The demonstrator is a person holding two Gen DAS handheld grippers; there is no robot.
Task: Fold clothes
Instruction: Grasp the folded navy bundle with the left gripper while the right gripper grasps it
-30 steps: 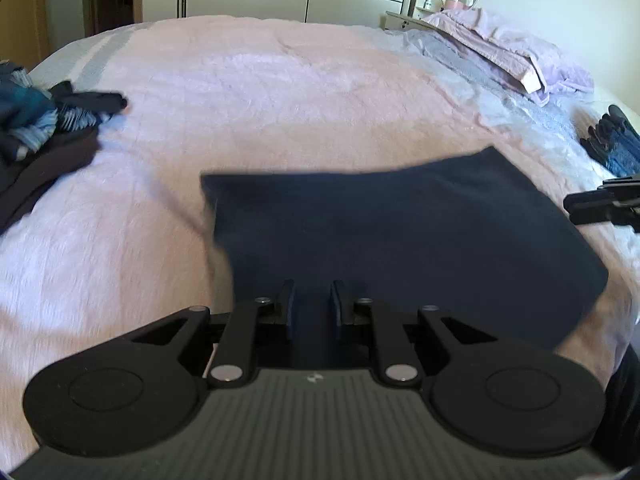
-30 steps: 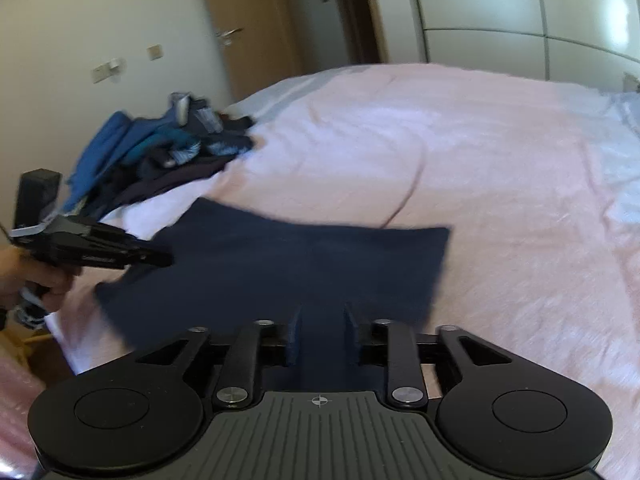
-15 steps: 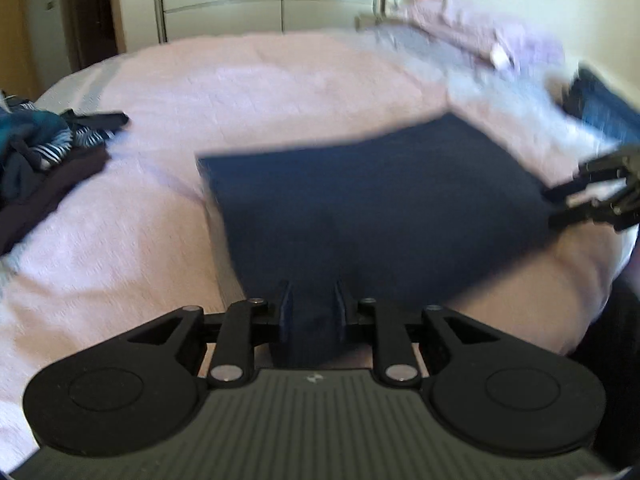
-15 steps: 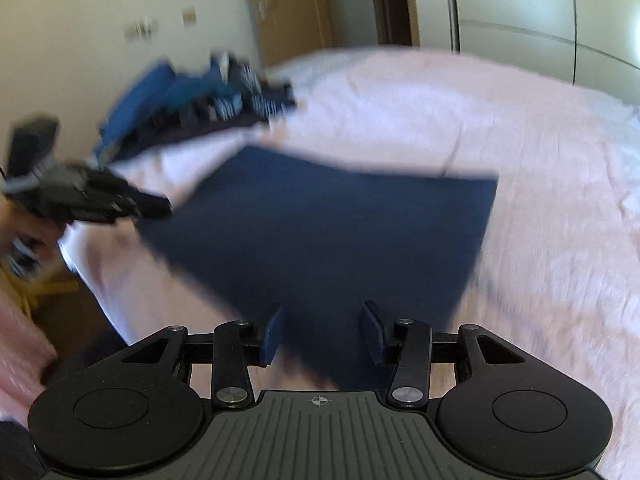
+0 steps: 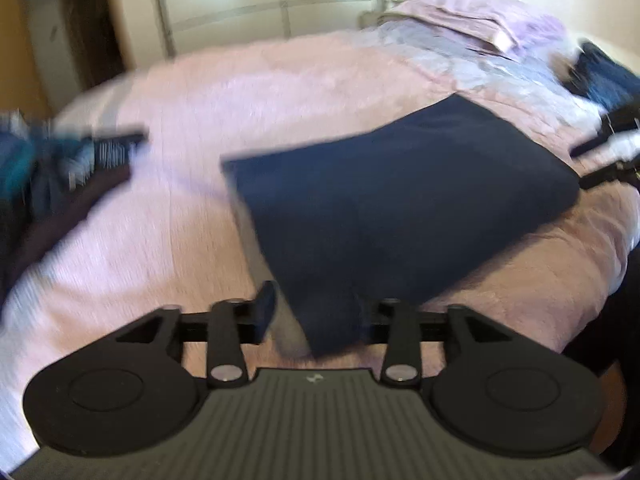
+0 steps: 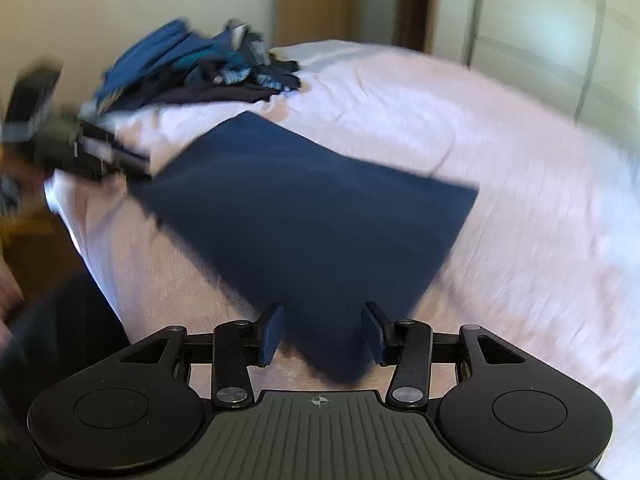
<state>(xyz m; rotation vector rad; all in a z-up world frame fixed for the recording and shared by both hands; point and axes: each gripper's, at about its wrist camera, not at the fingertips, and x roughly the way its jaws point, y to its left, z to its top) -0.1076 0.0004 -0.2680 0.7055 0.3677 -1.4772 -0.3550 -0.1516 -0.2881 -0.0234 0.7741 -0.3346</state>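
A navy folded garment (image 5: 400, 200) lies flat on the pink bed (image 5: 280, 92), near its front edge. One near corner of it sits between the fingers of my left gripper (image 5: 314, 316), whose jaws are opening; the left pad stands clear of the cloth. In the right wrist view the garment (image 6: 312, 220) reaches with its other near corner into my right gripper (image 6: 323, 332). Those jaws are opening too, with a gap on each side of the cloth. Each gripper shows blurred in the other's view: the right gripper (image 5: 604, 156), the left gripper (image 6: 92, 152).
A loose pile of blue and dark clothes (image 6: 200, 72) lies on the bed's left end, also the pile (image 5: 52, 168). Lilac pillows (image 5: 480, 20) and a dark folded stack (image 5: 604, 76) lie at the right end. White wardrobe doors (image 5: 260, 0) stand behind. The floor drops off at the bed's near edge.
Both grippers' jaws have spread apart and let go of the garment's near corners. The garment has settled on the bed. Both views have rolled and shifted sideways.
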